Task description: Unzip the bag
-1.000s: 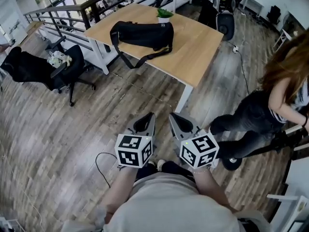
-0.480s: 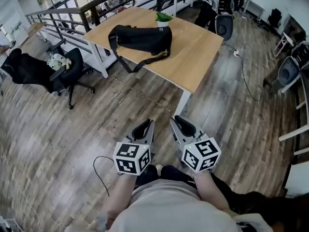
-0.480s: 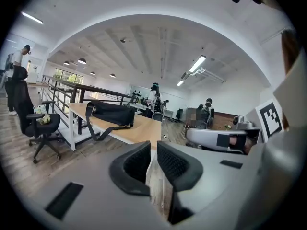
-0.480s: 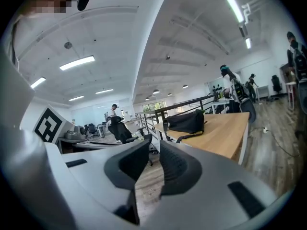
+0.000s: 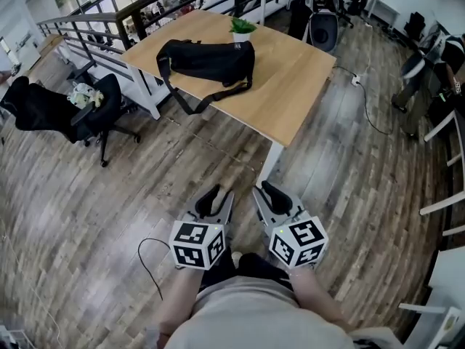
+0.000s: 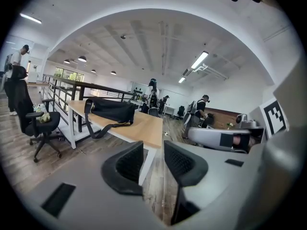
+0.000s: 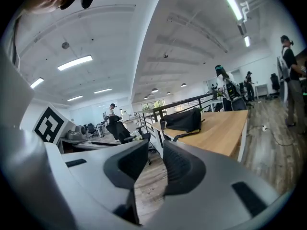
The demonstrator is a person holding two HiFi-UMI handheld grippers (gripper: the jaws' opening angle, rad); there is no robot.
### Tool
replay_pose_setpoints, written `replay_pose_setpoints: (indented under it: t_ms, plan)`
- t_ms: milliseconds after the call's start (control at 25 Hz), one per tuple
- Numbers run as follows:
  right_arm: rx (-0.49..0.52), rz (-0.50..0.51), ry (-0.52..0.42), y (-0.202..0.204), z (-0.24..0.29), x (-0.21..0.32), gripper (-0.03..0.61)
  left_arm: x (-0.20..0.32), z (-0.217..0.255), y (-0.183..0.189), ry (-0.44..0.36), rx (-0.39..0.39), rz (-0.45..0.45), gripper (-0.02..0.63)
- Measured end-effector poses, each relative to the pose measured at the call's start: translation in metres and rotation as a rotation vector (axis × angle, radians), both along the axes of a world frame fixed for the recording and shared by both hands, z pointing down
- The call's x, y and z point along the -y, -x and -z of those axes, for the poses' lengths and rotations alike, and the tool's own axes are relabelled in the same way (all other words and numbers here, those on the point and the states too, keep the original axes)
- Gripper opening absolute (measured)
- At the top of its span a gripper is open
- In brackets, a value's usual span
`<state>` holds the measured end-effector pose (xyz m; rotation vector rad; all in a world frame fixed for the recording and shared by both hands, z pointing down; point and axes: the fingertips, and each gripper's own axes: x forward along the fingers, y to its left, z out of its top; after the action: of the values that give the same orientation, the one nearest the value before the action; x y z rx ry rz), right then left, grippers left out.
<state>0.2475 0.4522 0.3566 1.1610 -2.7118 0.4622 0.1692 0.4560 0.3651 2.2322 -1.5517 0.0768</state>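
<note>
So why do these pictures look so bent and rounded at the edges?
Head view: the wide lens bows the floorboards and table. Left gripper view: a fisheye circle with black corners, the ceiling arched. Right gripper view: the same circle; ceiling lights glare white.

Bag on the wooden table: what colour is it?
The bag is plain black all over, clearest in the head view.
</note>
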Motion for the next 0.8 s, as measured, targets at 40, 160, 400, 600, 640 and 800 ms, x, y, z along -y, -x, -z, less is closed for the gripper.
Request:
replay_pose_setpoints:
  t_ms: [40,160,400,600,640,800]
  plan:
    - [0.002,-0.006,0.0,0.0,-0.001,0.006,0.089,0.006,-0.001,0.001,0.0,0.002,-0.003,0.129]
    - [-0.002,-0.024,0.001,0.002,-0.004,0.025,0.092,0.028,-0.004,0.004,0.002,0.003,-0.019,0.129]
    - [-0.01,-0.055,-0.009,0.024,-0.004,0.08,0.095,0.087,-0.002,0.024,-0.004,-0.005,-0.052,0.129]
    - [-0.026,-0.082,-0.016,0.059,0.005,0.132,0.095,0.144,0.01,0.06,-0.021,-0.007,-0.076,0.129]
    - [-0.027,-0.087,-0.018,0.067,0.007,0.142,0.095,0.155,0.012,0.068,-0.025,-0.007,-0.083,0.129]
    - [-0.025,-0.113,-0.031,0.094,0.013,0.182,0.095,0.197,0.02,0.092,-0.04,-0.004,-0.117,0.129]
